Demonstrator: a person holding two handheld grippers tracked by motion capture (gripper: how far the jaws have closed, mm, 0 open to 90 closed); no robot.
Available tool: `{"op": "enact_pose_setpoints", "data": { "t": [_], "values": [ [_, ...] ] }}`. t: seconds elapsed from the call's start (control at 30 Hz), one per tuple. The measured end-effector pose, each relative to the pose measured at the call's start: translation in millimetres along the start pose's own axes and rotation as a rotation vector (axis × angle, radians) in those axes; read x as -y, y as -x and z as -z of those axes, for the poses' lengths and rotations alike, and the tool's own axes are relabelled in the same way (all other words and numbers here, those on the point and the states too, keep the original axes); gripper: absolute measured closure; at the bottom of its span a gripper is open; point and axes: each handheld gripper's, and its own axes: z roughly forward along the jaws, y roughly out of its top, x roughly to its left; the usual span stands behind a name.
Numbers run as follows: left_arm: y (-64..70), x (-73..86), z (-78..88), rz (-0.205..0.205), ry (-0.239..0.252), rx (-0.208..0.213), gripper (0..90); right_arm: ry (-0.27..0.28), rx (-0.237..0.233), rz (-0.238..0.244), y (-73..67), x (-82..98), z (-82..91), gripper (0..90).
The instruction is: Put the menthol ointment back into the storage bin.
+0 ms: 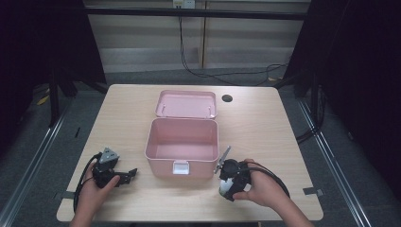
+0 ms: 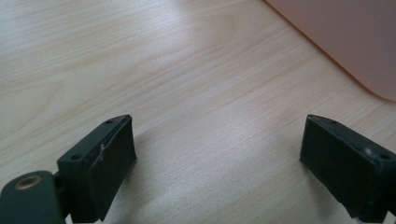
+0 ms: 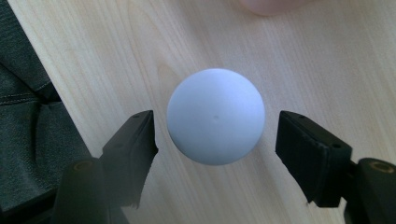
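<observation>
Both hands come in at the near edge of the bench (image 1: 265,118), each holding a gripper. On the person's right, the right gripper (image 3: 215,135) points down at a white ball (image 3: 215,122) lying on the wood; its jaws stand apart, one on each side of the ball, with a gap showing on both sides. In the high view the ball (image 1: 226,187) sits just beside the front right corner of the pink box (image 1: 182,163). On the other side, the left gripper (image 1: 131,173) rests low near the box's front left corner, jaws wide open with nothing but bare wood between them.

The box stands open in the middle of the bench, its lid (image 1: 186,104) laid back flat behind it and a white latch (image 1: 180,167) on its front wall. A round cable hole (image 1: 227,98) lies beyond the lid, to the right.

Light wood grain covers the bench, with open room on both sides of the box. Grey floor surrounds it, dark curtains hang at either side, and a black cable (image 1: 189,66) trails down the pale back wall.
</observation>
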Motion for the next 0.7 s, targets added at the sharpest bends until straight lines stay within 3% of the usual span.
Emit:
{"op": "enact_pose_setpoints", "data": {
  "t": [0.17, 0.27, 0.7],
  "values": [
    [-0.1, 0.0, 0.2, 0.000, -0.003, 0.003, 9.8, -0.015, -0.010, 0.001, 0.1, -3.3, -0.8, 30.9],
    [-0.1, 0.0, 0.2, 0.000, -0.004, 0.004, 9.8, -0.028, -0.006, 0.031, -0.3, -6.1, -1.9, 33.0],
    [-0.3, 0.0, 0.2, 0.000, -0.002, 0.005, 9.8, -0.066, -0.008, 0.044, -0.6, -14.6, -3.6, 41.6]
  ]
}}
